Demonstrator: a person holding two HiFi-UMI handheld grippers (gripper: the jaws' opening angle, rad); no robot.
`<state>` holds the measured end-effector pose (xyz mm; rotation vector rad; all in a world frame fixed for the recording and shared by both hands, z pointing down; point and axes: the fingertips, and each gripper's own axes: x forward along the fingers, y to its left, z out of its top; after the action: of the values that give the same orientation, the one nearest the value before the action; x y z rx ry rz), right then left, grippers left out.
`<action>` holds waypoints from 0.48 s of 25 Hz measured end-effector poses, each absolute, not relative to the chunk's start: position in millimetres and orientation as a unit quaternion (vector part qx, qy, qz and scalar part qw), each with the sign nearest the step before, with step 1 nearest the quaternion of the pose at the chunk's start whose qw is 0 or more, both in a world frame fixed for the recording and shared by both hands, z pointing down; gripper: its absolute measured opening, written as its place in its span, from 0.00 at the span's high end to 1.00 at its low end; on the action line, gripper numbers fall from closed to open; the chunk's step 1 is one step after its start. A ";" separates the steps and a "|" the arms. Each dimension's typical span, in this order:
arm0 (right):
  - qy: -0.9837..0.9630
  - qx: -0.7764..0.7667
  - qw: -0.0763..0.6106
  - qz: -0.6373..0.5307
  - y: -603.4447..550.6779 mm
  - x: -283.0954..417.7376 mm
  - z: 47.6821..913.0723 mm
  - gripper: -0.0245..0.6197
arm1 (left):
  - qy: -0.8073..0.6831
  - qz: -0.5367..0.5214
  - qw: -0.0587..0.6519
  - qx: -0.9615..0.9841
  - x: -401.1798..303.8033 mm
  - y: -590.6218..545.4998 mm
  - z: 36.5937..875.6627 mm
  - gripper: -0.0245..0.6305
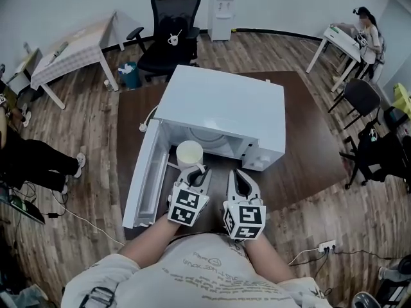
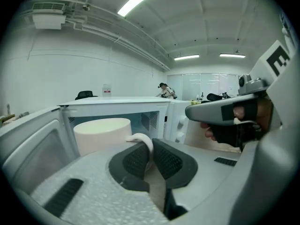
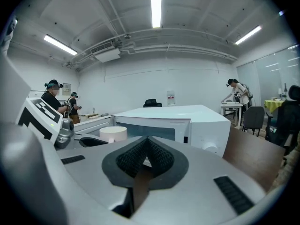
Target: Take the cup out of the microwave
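A white cup (image 1: 189, 153) (image 2: 102, 133) (image 3: 113, 134) hangs just outside the mouth of the white microwave (image 1: 225, 113) (image 2: 140, 111) (image 3: 187, 121), whose door (image 1: 142, 183) (image 2: 33, 144) stands swung open to the left. My left gripper (image 1: 200, 172) (image 2: 149, 154) is shut on the cup's handle (image 2: 143, 141), which shows between the dark pads. Beside it to the right, my right gripper (image 1: 243, 181) (image 3: 146, 156) is shut with nothing in it, in front of the microwave's control panel (image 1: 257, 159).
The microwave sits on a dark brown table (image 1: 302, 140). A black office chair (image 1: 168, 27) and a white table (image 1: 70, 50) stand behind it. People are at the far right (image 1: 366, 24) and at the left edge (image 1: 26, 156). A power strip (image 1: 326, 245) lies on the wooden floor.
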<state>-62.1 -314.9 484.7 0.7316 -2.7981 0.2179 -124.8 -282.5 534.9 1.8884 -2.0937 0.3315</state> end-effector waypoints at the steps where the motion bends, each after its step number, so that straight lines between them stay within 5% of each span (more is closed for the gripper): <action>1: -0.960 0.245 0.112 0.075 -311.1 -64.2 482.1 0.94 | -0.728 0.115 0.147 0.660 -122.9 -278.3 530.1 0.91; 12: -0.982 0.159 0.081 0.059 -269.7 -88.7 463.3 0.94 | -0.734 0.095 0.123 0.661 -116.2 -233.7 486.6 0.91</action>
<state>-88.7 -269.7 463.3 0.4760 -2.9350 0.1764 -116.2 -233.7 486.6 1.9285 -2.1408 0.2779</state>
